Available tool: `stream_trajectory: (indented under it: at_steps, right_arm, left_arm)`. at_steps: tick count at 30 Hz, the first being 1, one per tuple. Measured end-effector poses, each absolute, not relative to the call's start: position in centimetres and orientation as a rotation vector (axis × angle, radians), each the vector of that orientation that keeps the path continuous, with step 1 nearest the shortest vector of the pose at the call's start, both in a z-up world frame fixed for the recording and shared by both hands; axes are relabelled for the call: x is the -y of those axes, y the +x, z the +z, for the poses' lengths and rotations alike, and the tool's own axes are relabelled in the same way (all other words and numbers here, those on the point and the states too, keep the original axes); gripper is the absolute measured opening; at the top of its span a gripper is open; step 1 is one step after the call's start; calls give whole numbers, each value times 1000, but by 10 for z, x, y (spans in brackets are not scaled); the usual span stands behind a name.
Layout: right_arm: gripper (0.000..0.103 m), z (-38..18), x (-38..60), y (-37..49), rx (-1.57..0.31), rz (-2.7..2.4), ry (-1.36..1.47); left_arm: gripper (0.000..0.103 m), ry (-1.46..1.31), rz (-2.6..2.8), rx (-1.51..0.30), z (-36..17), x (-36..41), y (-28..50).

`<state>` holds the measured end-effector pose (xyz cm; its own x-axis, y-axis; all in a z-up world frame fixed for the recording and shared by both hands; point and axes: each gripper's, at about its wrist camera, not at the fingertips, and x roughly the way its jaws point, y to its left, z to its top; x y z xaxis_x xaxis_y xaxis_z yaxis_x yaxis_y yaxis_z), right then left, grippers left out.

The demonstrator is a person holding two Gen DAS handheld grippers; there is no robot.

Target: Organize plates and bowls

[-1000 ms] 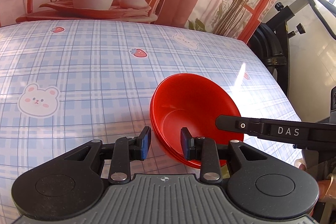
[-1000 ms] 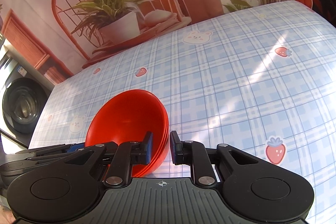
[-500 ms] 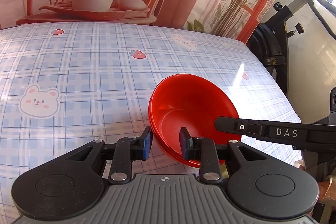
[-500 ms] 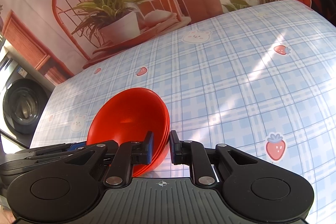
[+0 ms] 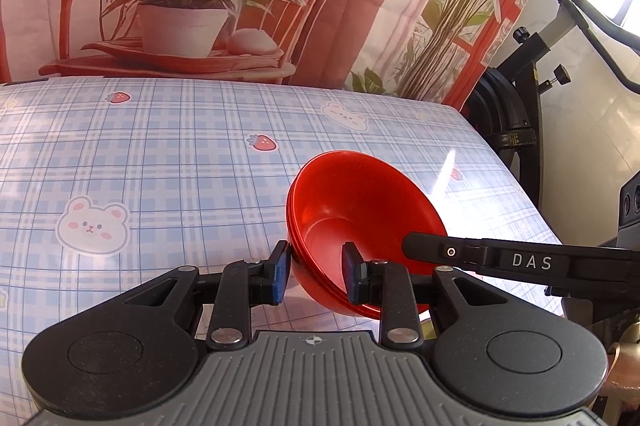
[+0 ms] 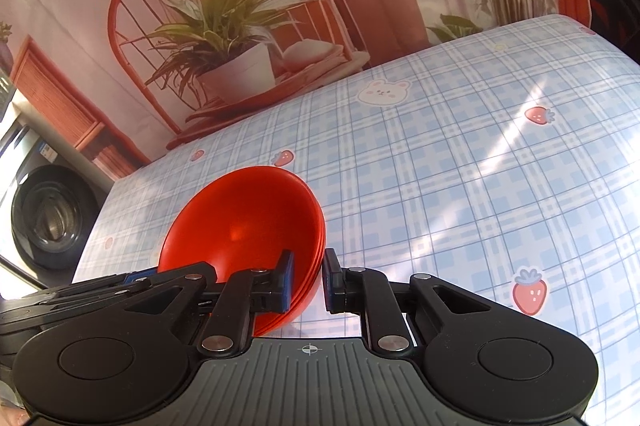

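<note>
We straddle the stack of red bowls [image 5: 360, 222] from both sides. Left gripper [image 5: 315, 271] w/ jaws narrow astride the stack's left rim, prob. not yet pinching. Right gripper [image 6: 307, 280] astride the opposite rim, jaws nearly closed on it; contact unclear. Stack sits tilted on the checked tablecloth [image 6: 460, 194], mouth toward us. Beyond the stack, cloth runs to the plant backdrop [image 5: 180, 2].
</note>
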<state>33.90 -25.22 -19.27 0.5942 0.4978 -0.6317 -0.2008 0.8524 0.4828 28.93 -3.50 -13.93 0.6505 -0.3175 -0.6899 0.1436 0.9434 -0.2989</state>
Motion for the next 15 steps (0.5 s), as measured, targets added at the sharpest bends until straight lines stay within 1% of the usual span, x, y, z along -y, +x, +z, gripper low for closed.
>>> stream_trajectory:
  at_steps: [15]
  right_arm:
    - [15,-170,250,309,-787,416,398]
  left_arm:
    - [29,-219,-265,-782,-121,32,261]
